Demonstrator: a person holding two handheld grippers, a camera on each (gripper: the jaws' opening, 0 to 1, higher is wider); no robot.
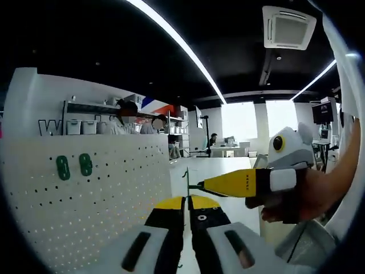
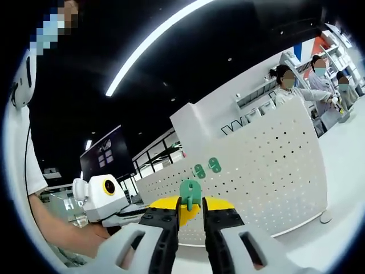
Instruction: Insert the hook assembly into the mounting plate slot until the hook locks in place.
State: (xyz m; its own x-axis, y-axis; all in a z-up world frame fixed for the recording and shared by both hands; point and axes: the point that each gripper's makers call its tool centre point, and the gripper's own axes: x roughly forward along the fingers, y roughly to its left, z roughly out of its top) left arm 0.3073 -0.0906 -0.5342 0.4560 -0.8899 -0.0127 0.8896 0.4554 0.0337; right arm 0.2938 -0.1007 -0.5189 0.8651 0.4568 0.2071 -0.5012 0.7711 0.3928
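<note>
The right gripper (image 2: 191, 214), fingers clamped on the green hook (image 2: 190, 193), holds it near the white pegboard (image 2: 274, 171) for insertion, while the left gripper (image 1: 186, 208), fingers together, waits; next comes aligning with a slot.

We see a long white ceiling light strip (image 1: 177, 43), a square ceiling air-conditioning vent (image 1: 288, 27), and distant people standing by white wall shelves (image 2: 296, 85).
</note>
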